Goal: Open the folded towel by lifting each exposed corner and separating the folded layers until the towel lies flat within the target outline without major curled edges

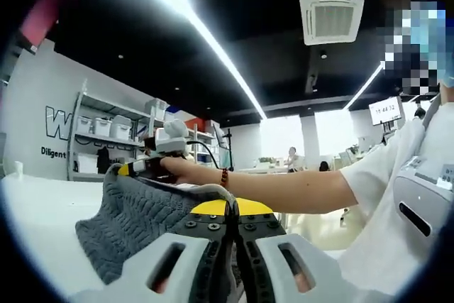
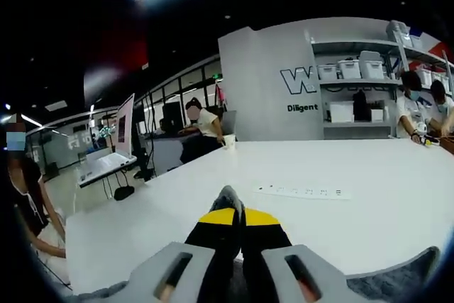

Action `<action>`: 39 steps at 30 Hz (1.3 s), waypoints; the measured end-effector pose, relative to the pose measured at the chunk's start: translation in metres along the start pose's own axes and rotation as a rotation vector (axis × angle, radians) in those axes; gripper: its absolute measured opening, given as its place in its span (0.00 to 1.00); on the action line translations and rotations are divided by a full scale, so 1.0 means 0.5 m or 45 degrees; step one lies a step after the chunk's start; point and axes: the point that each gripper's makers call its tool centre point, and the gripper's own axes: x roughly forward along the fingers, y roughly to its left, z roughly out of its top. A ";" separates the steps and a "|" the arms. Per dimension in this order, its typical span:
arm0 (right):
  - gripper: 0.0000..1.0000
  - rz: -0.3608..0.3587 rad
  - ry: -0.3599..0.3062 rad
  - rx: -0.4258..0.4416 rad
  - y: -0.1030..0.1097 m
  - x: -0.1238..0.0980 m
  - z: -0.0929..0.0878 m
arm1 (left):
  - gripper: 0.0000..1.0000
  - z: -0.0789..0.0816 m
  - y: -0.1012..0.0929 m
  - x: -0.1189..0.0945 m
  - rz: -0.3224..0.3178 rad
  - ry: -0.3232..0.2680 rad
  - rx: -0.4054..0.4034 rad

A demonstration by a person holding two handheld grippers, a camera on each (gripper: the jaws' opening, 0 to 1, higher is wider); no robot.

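Left gripper view looks low across the white bench (image 1: 42,225), where the grey towel (image 1: 138,218) rises in a ribbed, bunched heap. The left claw (image 1: 233,228) has its yellow-tipped jaws pressed together on a fold of that towel at its near edge. Further along the same raised edge the right claw (image 1: 145,168) comes in, gripped by a person's hand (image 1: 186,170) with a beaded bracelet (image 1: 224,177) on the wrist, and it pinches the towel's far corner. On the grey wall (image 1: 42,104) behind stand a large white "W" and the word "Diligent", beside a shelf rack (image 1: 106,136) of white bins. A screen (image 1: 385,110) at the far right shows digits too small to read

In the right gripper view the right claw (image 2: 232,219) is closed tight on a grey tip of towel (image 2: 228,196) poking out between the jaws; more grey cloth lies at the lower right. The bench (image 2: 355,168) carries a white power strip (image 2: 301,191) and a paper cup (image 2: 229,141). The wall (image 2: 273,76) reads "W" and "Diligent"
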 end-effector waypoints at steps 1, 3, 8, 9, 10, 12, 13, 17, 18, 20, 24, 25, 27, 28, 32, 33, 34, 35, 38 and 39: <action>0.00 0.002 0.000 -0.002 0.003 0.000 0.001 | 0.00 0.001 0.000 -0.001 0.001 0.000 0.000; 0.00 0.009 -0.001 -0.007 0.009 0.000 0.001 | 0.00 0.006 0.003 -0.008 0.008 -0.005 0.006; 0.00 0.033 0.003 -0.017 0.024 0.000 0.001 | 0.00 0.013 0.002 -0.017 0.006 -0.025 0.008; 0.00 0.038 0.003 -0.022 0.026 0.001 0.000 | 0.00 0.015 0.002 -0.019 0.007 -0.032 0.003; 0.00 0.033 0.003 -0.020 0.026 0.000 0.000 | 0.00 0.015 0.004 -0.020 0.009 -0.035 0.001; 0.00 0.038 0.001 -0.018 0.030 0.000 0.001 | 0.00 0.018 0.006 -0.023 0.011 -0.045 0.001; 0.00 0.038 0.000 -0.019 0.032 0.000 0.001 | 0.00 0.018 0.006 -0.024 0.012 -0.047 0.001; 0.00 0.040 -0.001 -0.028 0.039 0.000 0.001 | 0.00 0.020 0.008 -0.029 0.019 -0.051 0.012; 0.00 0.042 -0.001 -0.030 0.041 0.000 0.001 | 0.00 0.021 0.009 -0.031 0.021 -0.051 0.015; 0.00 0.044 -0.002 -0.027 0.044 0.000 0.001 | 0.00 0.022 0.012 -0.032 0.024 -0.054 0.014; 0.00 0.048 -0.007 -0.021 0.052 0.002 0.000 | 0.00 0.027 0.013 -0.035 0.031 -0.062 0.018; 0.00 0.050 -0.009 -0.019 0.054 0.002 0.001 | 0.00 0.028 0.014 -0.036 0.029 -0.063 0.021; 0.00 0.054 -0.013 -0.029 0.053 0.010 0.010 | 0.00 0.029 0.014 -0.037 0.028 -0.065 0.018; 0.00 0.054 -0.013 -0.031 0.053 0.011 0.012 | 0.00 0.029 0.015 -0.037 0.028 -0.065 0.021; 0.00 0.069 -0.029 -0.019 0.050 0.019 0.033 | 0.00 0.031 0.018 -0.044 0.039 -0.074 0.025; 0.00 0.078 -0.024 -0.029 0.053 0.020 0.036 | 0.00 0.032 0.018 -0.045 0.039 -0.079 0.024; 0.00 0.073 -0.023 -0.040 0.053 0.021 0.038 | 0.00 0.032 0.019 -0.046 0.041 -0.079 0.023; 0.00 0.071 -0.027 -0.046 0.053 0.021 0.040 | 0.00 0.032 0.019 -0.046 0.044 -0.080 0.023; 0.00 0.082 -0.036 -0.029 0.055 0.024 0.049 | 0.00 0.033 0.019 -0.048 0.046 -0.086 0.022; 0.00 0.085 -0.036 -0.031 0.057 0.025 0.049 | 0.00 0.035 0.019 -0.050 0.045 -0.090 0.025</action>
